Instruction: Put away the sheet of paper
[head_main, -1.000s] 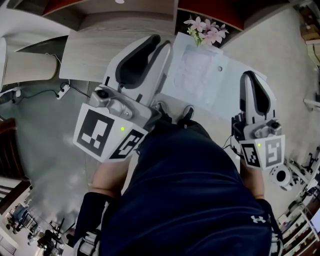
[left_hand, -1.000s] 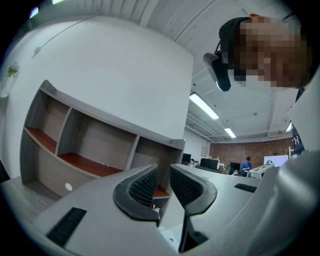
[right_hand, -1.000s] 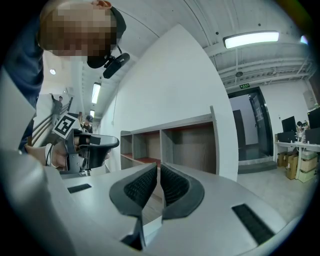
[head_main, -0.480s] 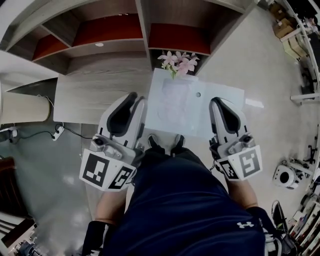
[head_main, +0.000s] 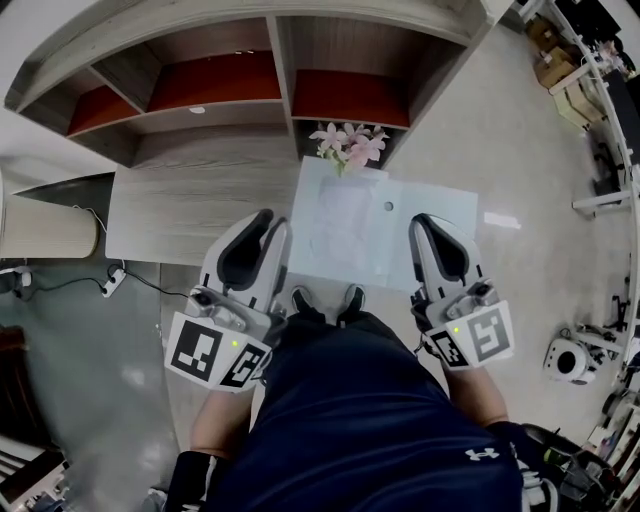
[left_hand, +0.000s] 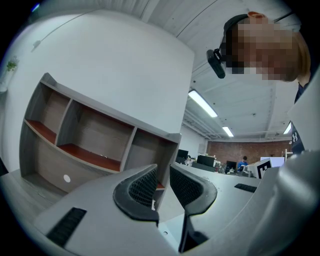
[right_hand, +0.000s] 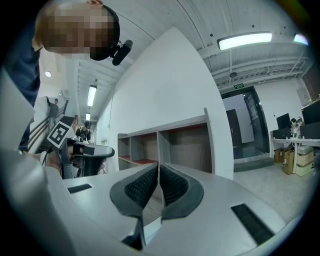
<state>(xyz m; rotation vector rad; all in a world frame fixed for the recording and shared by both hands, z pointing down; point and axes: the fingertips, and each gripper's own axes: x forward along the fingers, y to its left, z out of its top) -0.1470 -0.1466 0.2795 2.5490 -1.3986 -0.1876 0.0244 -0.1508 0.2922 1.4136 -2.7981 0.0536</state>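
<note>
The sheet of paper (head_main: 345, 215) lies flat on a low white table (head_main: 440, 225), faint against the top, just beyond the person's shoes. My left gripper (head_main: 272, 222) hangs beside the table's left edge. In the left gripper view its jaws (left_hand: 162, 172) stand a narrow gap apart with nothing between them. My right gripper (head_main: 425, 220) hovers over the table's right part. Its pads (right_hand: 158, 167) meet in the right gripper view and hold nothing. Neither gripper touches the paper.
Pink flowers (head_main: 345, 142) stand at the table's far left corner. Behind is a wooden shelf unit (head_main: 240, 80) with red-floored compartments, and a wooden bench top (head_main: 180, 200) lies to the left. A cream cylinder (head_main: 45, 230) and a power strip (head_main: 112, 283) are at far left.
The head view has swung up, so the shelf unit now shows. Both grippers have come down and inward, level with each other either side of the table. The paper has not moved.
</note>
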